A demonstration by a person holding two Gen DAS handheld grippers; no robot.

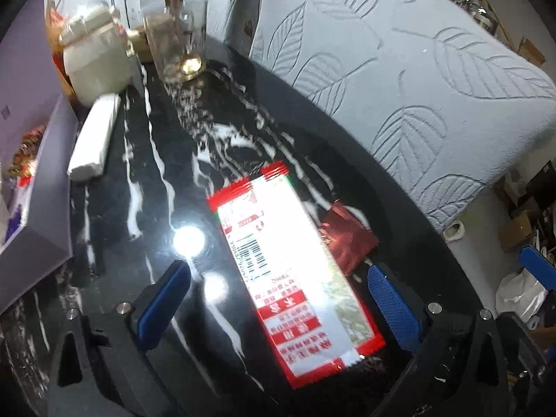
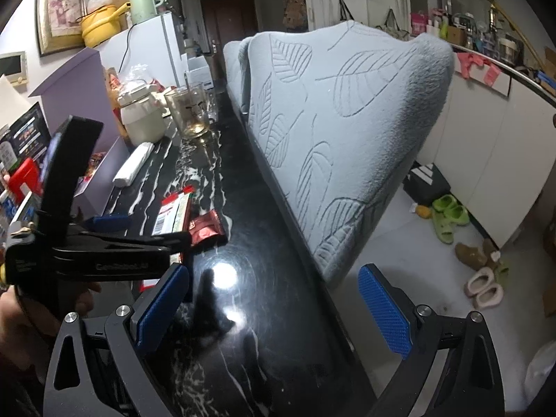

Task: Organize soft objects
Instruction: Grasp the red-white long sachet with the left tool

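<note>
Left wrist view, far left: a purple box [image 1: 38, 187] sits at the edge of the black marble tabletop [image 1: 149, 215], with red and gold items inside it. Just to its right, a white rolled packet [image 1: 93, 139] lies flat on the tabletop. Behind the packet stands a cream ceramic pot [image 1: 93, 59] with a lid; next to it is a clear glass mug [image 1: 166, 45] and a brass knob [image 1: 190, 64].

Centre: the left gripper [image 1: 278, 300] is spread wide, both blue pads clear of any object. A red-and-white sachet [image 1: 292, 278] lies flat on the tabletop between the pads, touching neither, with its barcode face up. A dark red sachet [image 1: 347, 239] lies at its right edge, partly tucked beneath it.

Right: a pale blue cushion [image 1: 399, 80] with an embossed leaf pattern stands along the far edge of the tabletop, with a second cushion [image 1: 212, 3] behind it.

Right wrist view, left: the left gripper [image 2: 132, 231] hovers low over the red-and-white sachet [image 2: 173, 213] and the dark red sachet [image 2: 206, 229].

Centre: the right gripper [image 2: 274, 307] is fully open and holds nothing. It is positioned above the tabletop [image 2: 250, 278], near its edge.

Right: the pale blue cushion [image 2: 333, 132] rises beside the tabletop. Green sandals [image 2: 448, 215] and pink slippers [image 2: 484, 288] lie on the floor beyond it
</note>
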